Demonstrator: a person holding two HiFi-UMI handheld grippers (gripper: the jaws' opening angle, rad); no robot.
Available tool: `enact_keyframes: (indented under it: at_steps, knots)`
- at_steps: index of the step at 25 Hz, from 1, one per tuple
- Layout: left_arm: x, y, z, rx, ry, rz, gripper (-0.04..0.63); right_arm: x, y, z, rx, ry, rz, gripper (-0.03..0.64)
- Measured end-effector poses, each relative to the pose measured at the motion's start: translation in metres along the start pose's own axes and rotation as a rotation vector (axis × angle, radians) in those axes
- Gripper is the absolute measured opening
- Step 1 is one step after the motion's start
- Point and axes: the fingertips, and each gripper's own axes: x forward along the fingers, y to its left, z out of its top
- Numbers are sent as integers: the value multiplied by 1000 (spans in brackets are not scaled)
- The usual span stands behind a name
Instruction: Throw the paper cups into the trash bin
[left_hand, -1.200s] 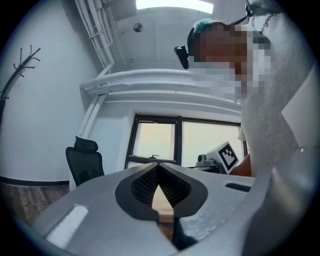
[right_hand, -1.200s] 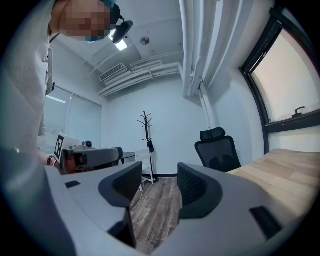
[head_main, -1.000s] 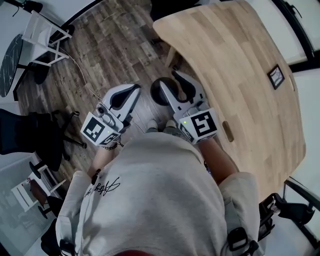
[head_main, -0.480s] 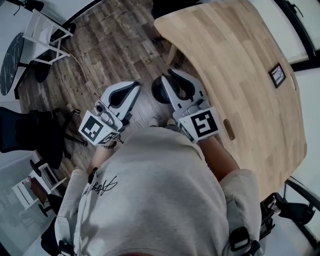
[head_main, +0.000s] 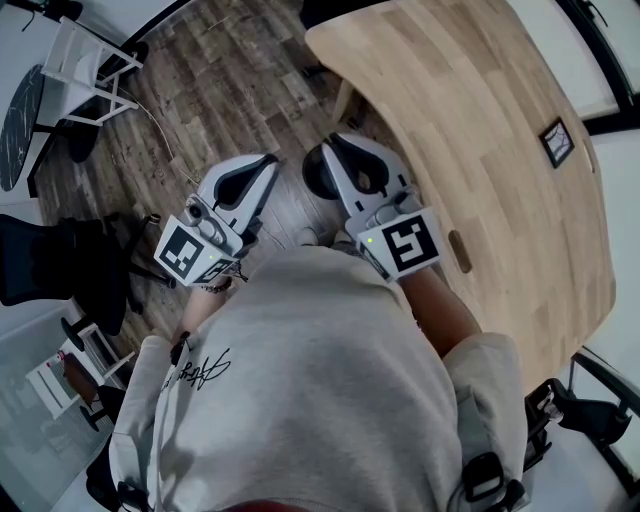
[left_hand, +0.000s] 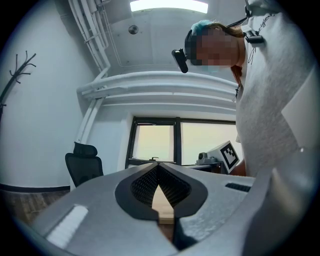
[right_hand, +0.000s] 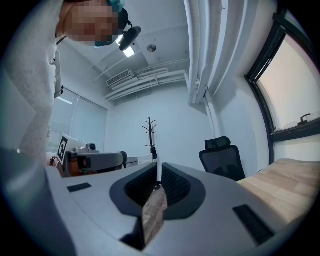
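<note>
- At the table's edge: I stand on the wood floor (head_main: 220, 90) beside the pale wooden table (head_main: 480, 130), a gripper in each hand held out in front of my grey sweatshirt (head_main: 320, 380).
- My left gripper (head_main: 266, 165) is over the floor, well clear of the table. Its fingers (left_hand: 145, 182) are pressed together at the tips with nothing between them.
- My right gripper (head_main: 336, 143) is just beside the table's near edge. Its fingers (right_hand: 142, 187) have just been closing and now stand all but together, with a thin slit left at the tips and nothing in it.
- The two grippers are side by side, near each other but apart, and both point away from me.
- A dark round thing (head_main: 316, 180) sits on the floor between and below the two grippers, close to the table. I cannot tell whether it is the trash bin.
- I can make out no paper cup in any view.
- A black office chair (right_hand: 222, 157) and a coat stand (right_hand: 150, 130) stand against the far white wall.
</note>
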Motion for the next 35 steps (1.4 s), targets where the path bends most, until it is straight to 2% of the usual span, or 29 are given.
enact_keyframes:
  at_steps: [16, 20, 27, 35]
  knots:
    - [0, 0, -2, -7, -6, 5, 3, -1, 0, 1, 9, -6, -9, 12]
    - [1, -2, 0, -9, -9, 5, 3, -2, -1, 4, -21, -28, -4, 9]
    - [0, -7, -2, -4, -7, 5, 3, -8, 3, -4, -8, 7, 6, 9]
    - [0, -13, -3, -2, -5, 7, 3, -12, 2, -5, -19, -5, 1, 9]
